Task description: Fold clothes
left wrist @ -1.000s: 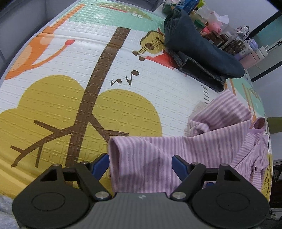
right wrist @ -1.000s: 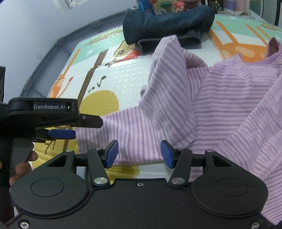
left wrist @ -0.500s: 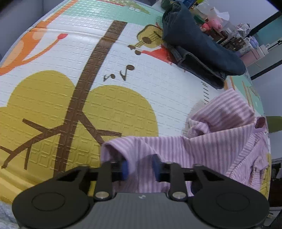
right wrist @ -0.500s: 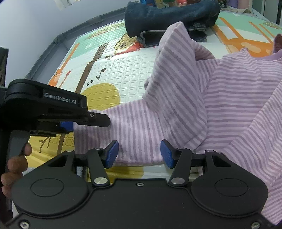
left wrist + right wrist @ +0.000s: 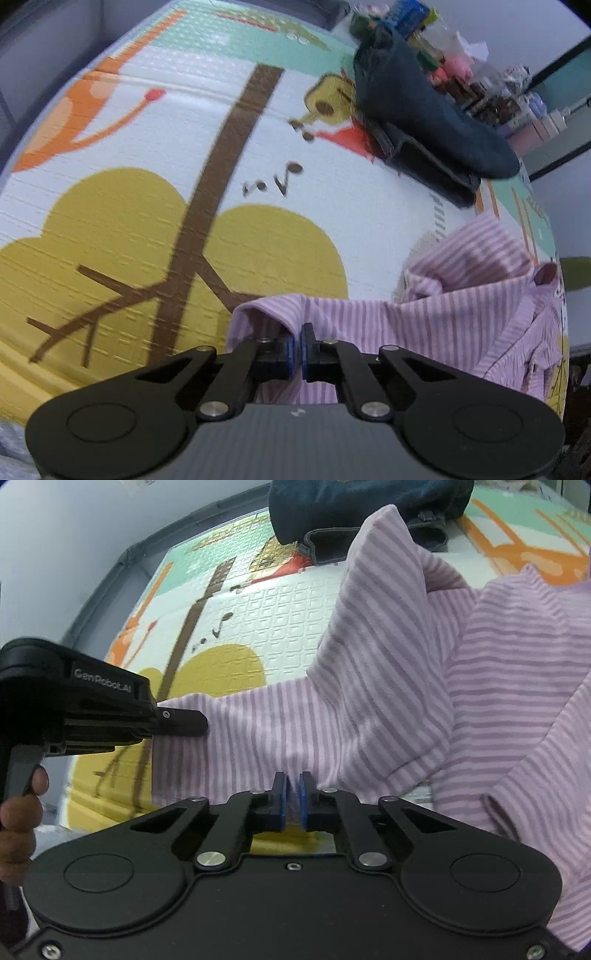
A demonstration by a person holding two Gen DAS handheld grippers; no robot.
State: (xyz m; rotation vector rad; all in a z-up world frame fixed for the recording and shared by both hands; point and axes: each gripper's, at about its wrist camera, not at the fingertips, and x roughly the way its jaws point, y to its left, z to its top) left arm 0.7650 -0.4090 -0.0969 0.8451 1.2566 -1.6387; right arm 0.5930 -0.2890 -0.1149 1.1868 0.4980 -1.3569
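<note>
Left wrist view: the left gripper (image 5: 297, 349) has its blue fingers (image 5: 291, 352) pinched onto the near hem of the pink-and-lilac striped knit shirt (image 5: 424, 332), which sprawls rumpled over the lower right of the colourful foam play mat (image 5: 147, 221). A dark navy folded garment (image 5: 424, 122) sits at the upper right.

Right wrist view: the right gripper (image 5: 292, 799) is likewise clamped on the hem, lower centre, with the other gripper holding the corner at left. The shirt looks light, soft and stretchy; I'd judge hem and corners the best holds, since it sags between them.
</note>
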